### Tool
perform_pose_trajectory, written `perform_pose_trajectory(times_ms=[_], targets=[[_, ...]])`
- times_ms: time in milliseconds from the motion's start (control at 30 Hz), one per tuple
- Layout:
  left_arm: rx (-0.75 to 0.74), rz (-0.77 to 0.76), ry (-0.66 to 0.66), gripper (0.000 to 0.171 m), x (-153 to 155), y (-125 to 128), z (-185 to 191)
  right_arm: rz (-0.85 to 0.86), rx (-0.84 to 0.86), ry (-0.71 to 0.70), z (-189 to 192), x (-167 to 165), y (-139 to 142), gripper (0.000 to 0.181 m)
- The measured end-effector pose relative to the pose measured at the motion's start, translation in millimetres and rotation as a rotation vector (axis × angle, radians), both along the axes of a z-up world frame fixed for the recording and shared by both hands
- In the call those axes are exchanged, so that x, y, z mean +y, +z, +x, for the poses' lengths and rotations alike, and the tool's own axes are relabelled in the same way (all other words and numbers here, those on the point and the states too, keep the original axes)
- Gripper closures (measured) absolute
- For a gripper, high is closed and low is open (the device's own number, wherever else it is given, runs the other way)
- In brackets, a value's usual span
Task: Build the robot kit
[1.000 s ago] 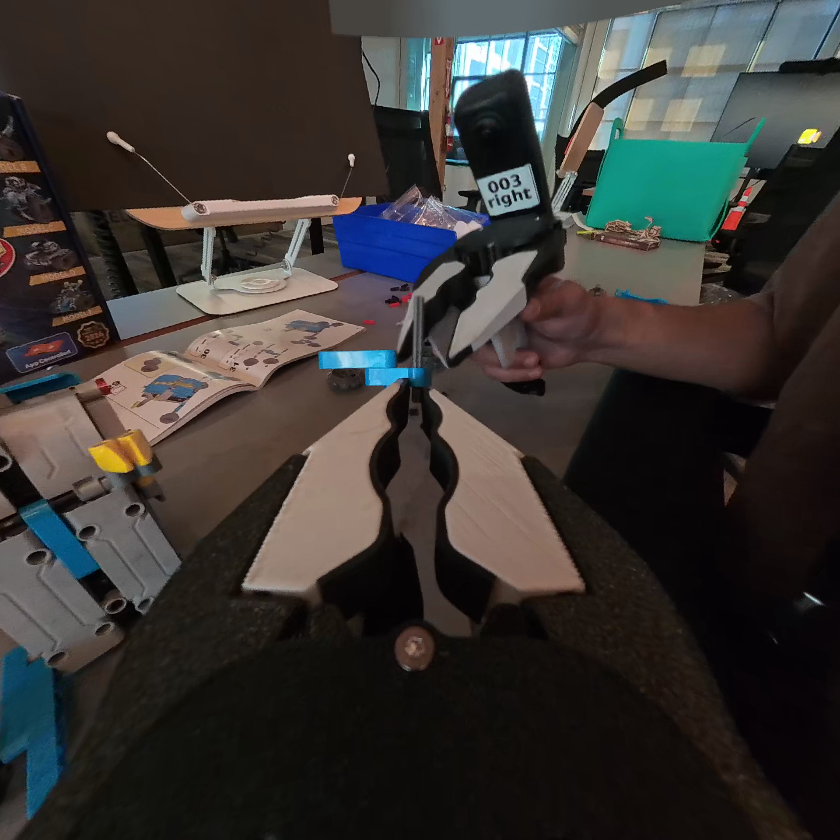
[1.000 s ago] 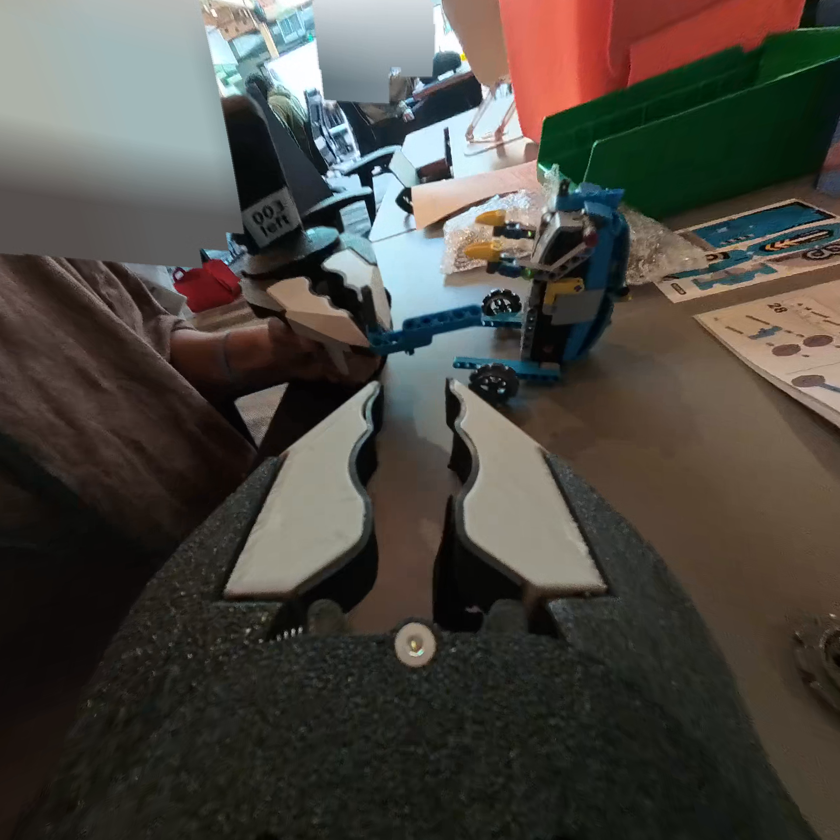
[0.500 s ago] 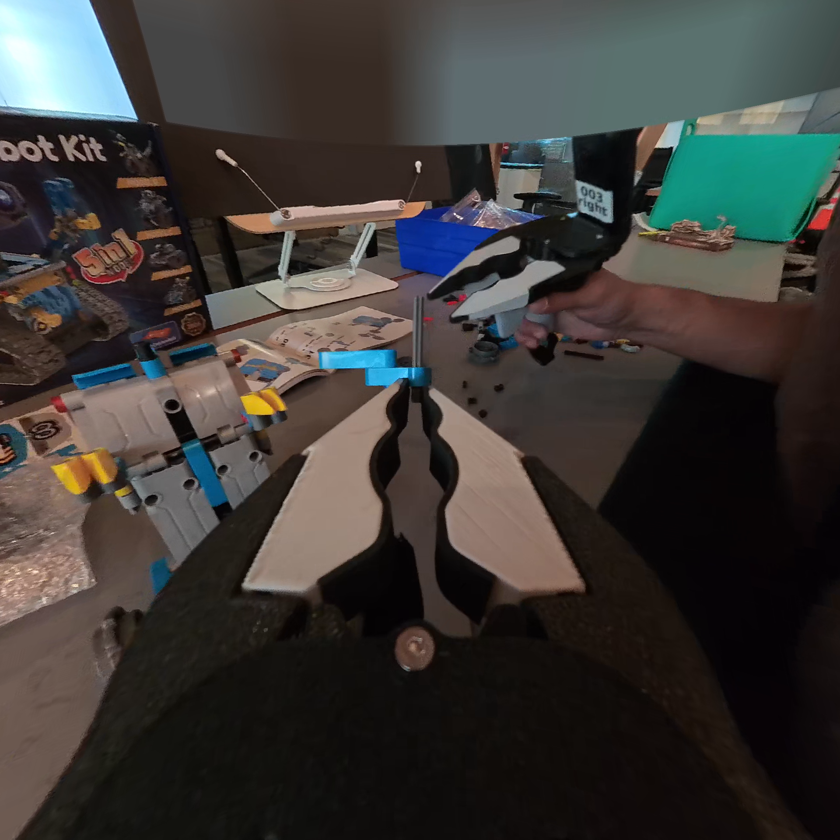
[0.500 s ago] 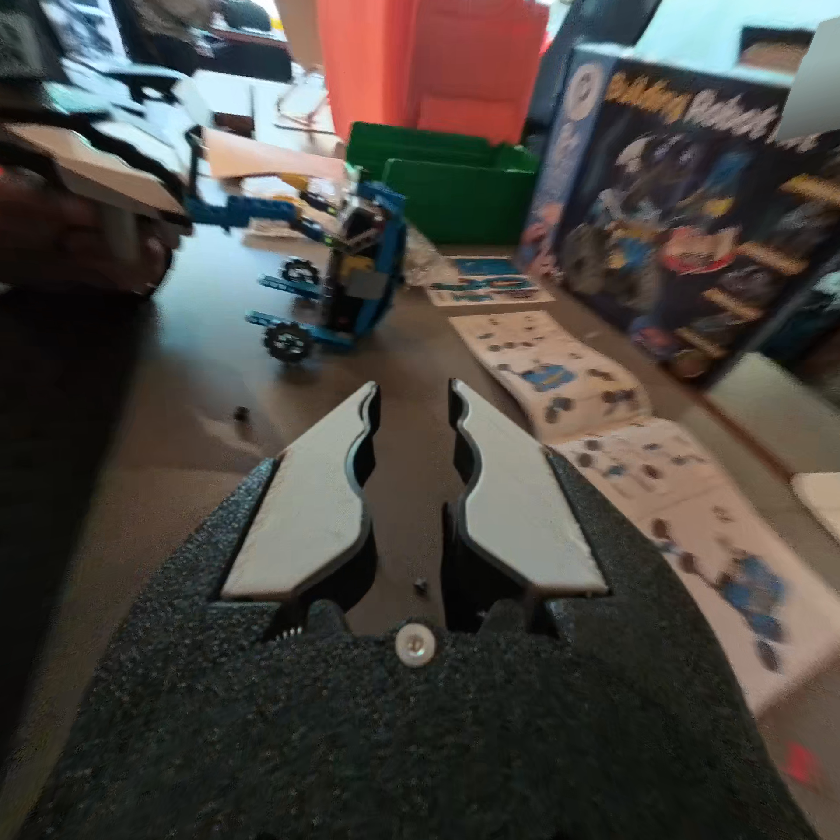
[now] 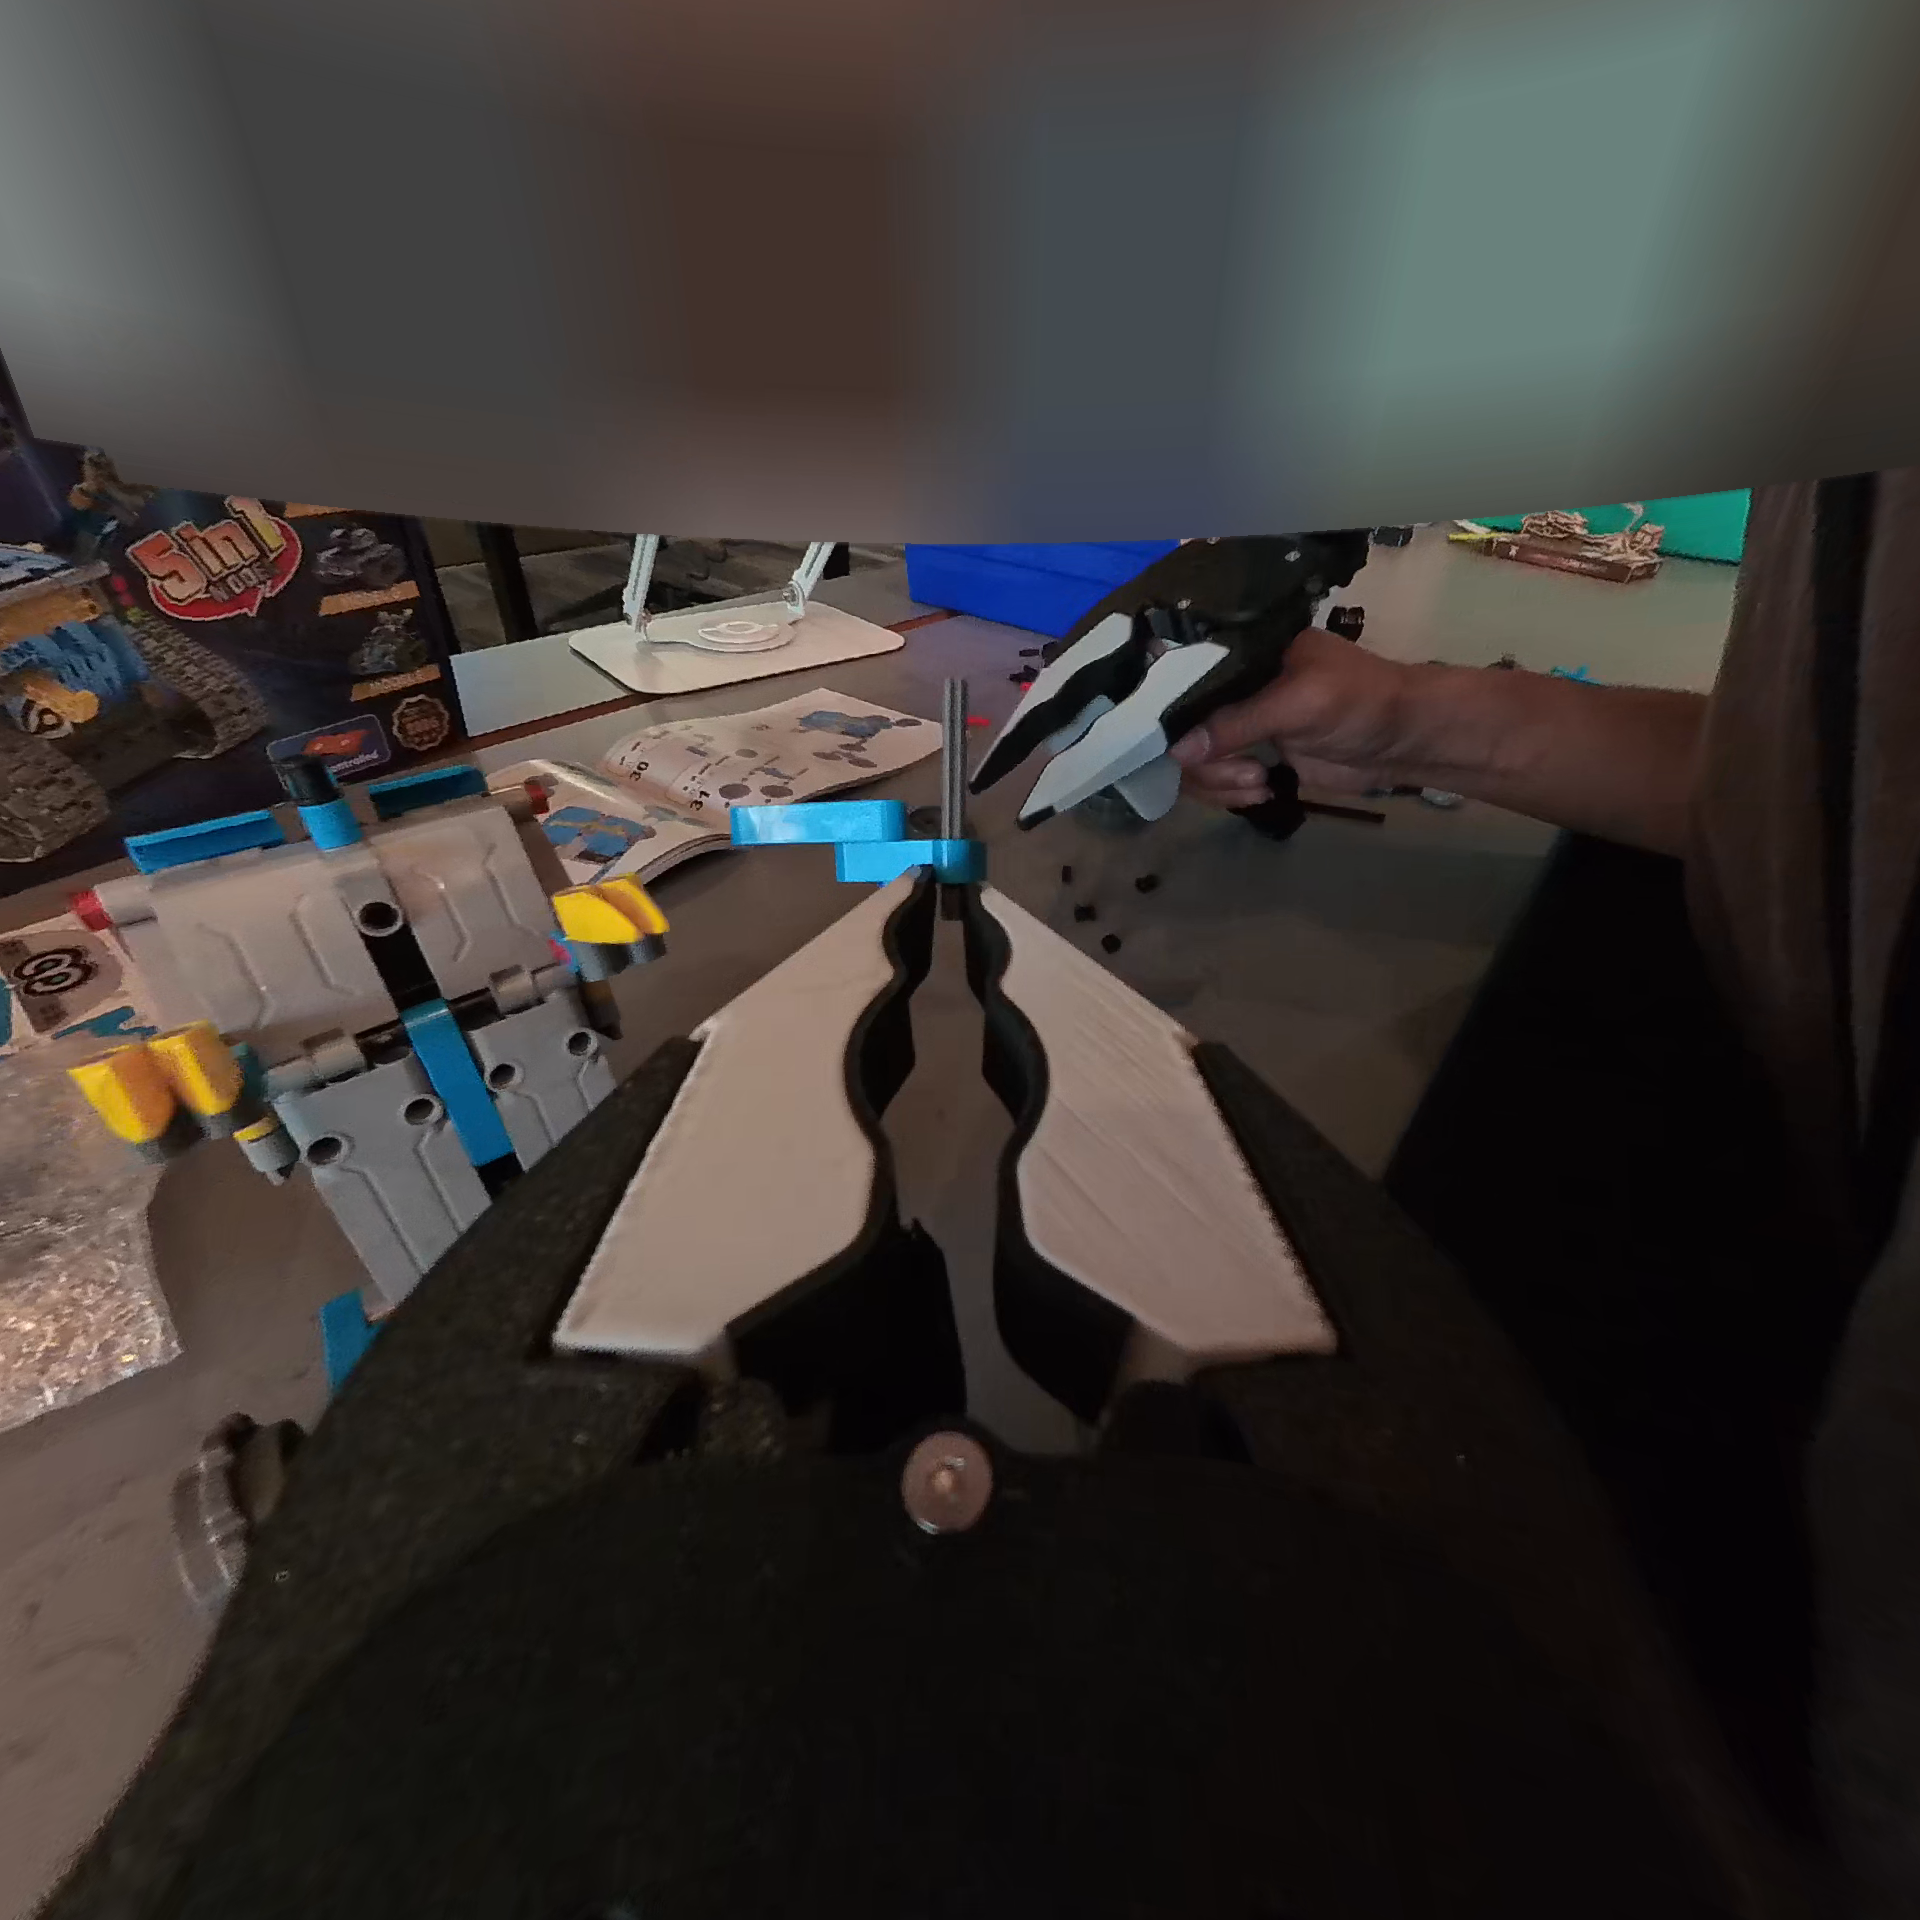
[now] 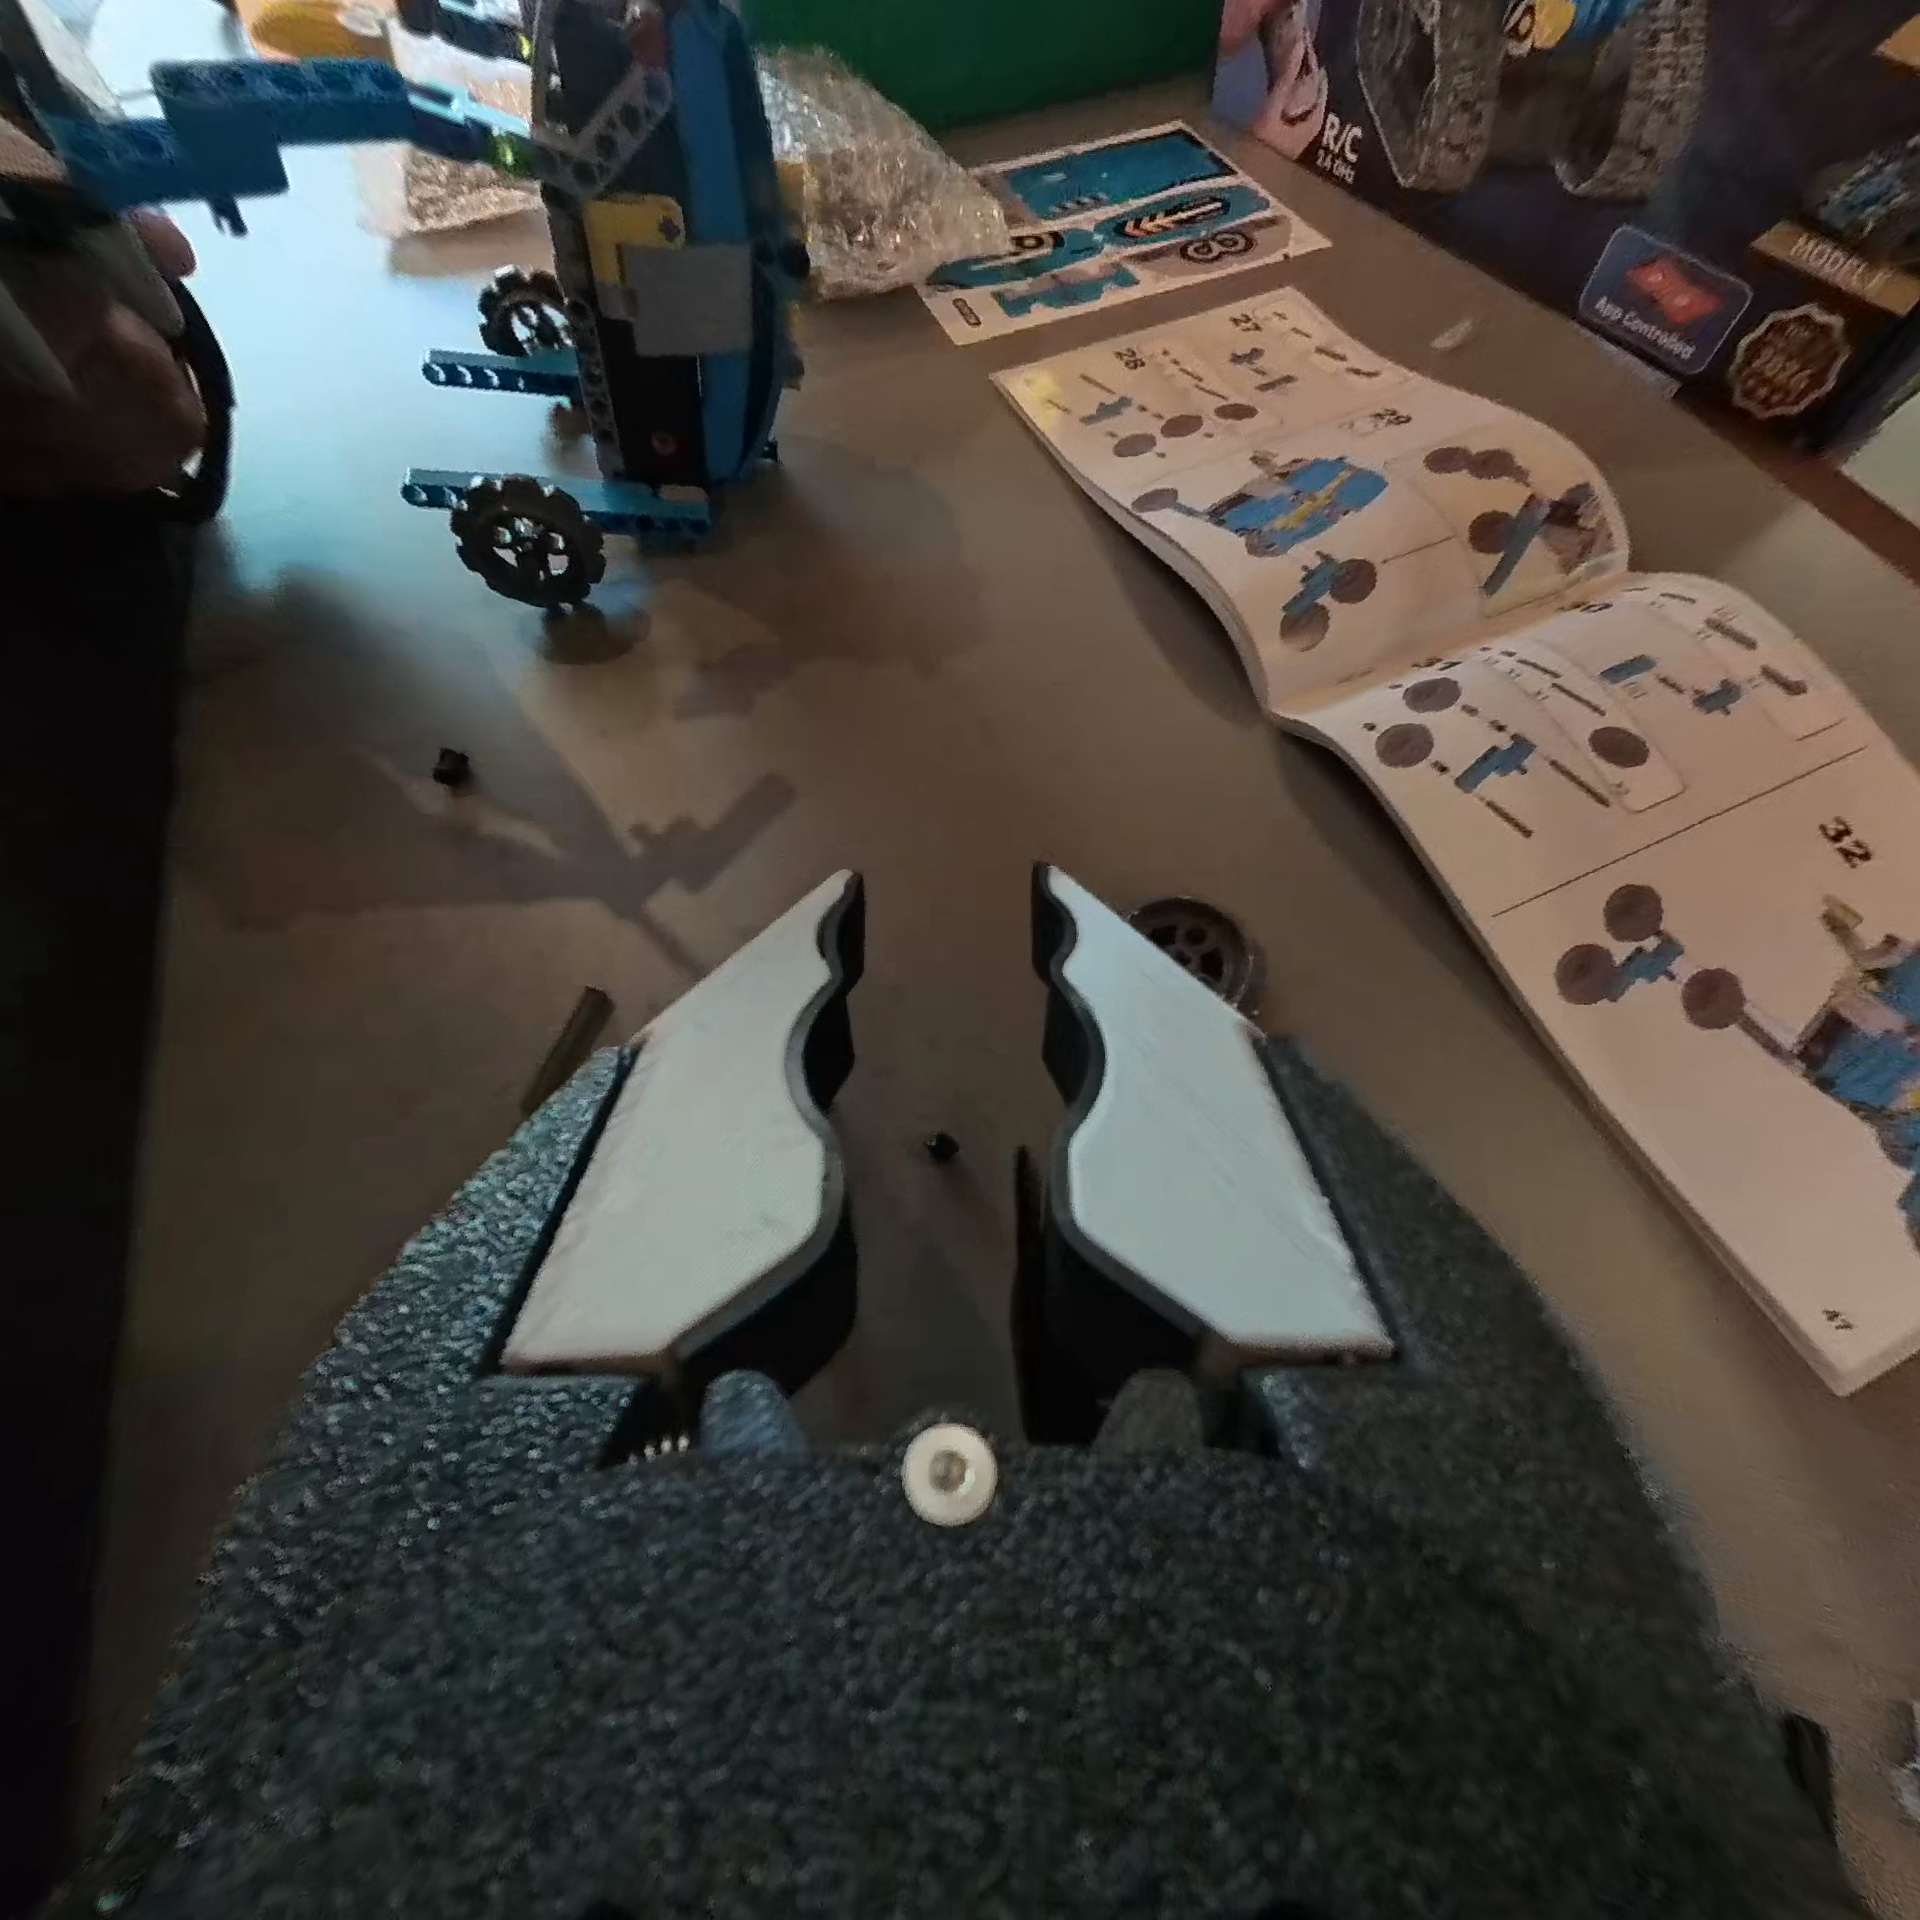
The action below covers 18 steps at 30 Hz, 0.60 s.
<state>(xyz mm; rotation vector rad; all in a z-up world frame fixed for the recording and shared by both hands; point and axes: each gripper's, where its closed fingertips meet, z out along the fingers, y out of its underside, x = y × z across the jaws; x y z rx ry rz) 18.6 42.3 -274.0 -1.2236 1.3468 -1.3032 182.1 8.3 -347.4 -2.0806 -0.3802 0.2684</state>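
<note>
My left gripper (image 5: pixel 943 891) is shut on a small blue beam assembly (image 5: pixel 852 840) with a dark axle (image 5: pixel 953 750) standing up through it, held above the table. The same blue assembly (image 6: pixel 223 135) shows at the far left of the right wrist view. My right gripper (image 6: pixel 945 896) is open and empty, pointing down at the table over a small black pin (image 6: pixel 940 1145), with a grey wheel (image 6: pixel 1195 940) just right of its right finger. It also shows in the left wrist view (image 5: pixel 1081 727), open, right of the axle. A blue, grey and yellow robot model (image 5: pixel 364 1008) (image 6: pixel 665 281) stands on the table.
An open instruction booklet (image 6: pixel 1507 748) (image 5: pixel 748 769) lies on the table, with a sticker sheet (image 6: pixel 1112 239) and the kit box (image 6: pixel 1621 156) (image 5: pixel 208 644) behind it. Bubble wrap (image 6: pixel 873 187) lies by the model. Loose black pins (image 6: pixel 452 767) and a dark axle (image 6: pixel 566 1044) lie about. A blue bin (image 5: pixel 1029 577) stands far off. Left tips to right tips: about 20 cm. The left gripper is farther from the grey wheel (image 6: pixel 1195 940), some 25 cm, than the right, some 5 cm. The left gripper is farther from the small black pin (image 6: pixel 940 1145), some 25 cm, than the right, some 6 cm.
My right gripper let go of the axle on the blue assembly, swung away to the right and tipped down toward the table. My left gripper turned left, bringing the robot model into view.
</note>
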Motion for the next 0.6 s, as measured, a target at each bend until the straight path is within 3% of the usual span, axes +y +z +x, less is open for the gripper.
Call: perform_pose_trajectory(times_ms=[200,600], targets=[[-0.004,-0.009,0.012,0.167,3.1,0.4,0.1,-0.019,0.004,-0.003,3.2,-2.9,0.2,0.167],[-0.014,-0.02,0.026,0.167,7.0,1.7,-1.0,-0.047,0.038,0.007,-0.9,-3.6,1.4,0.168]])
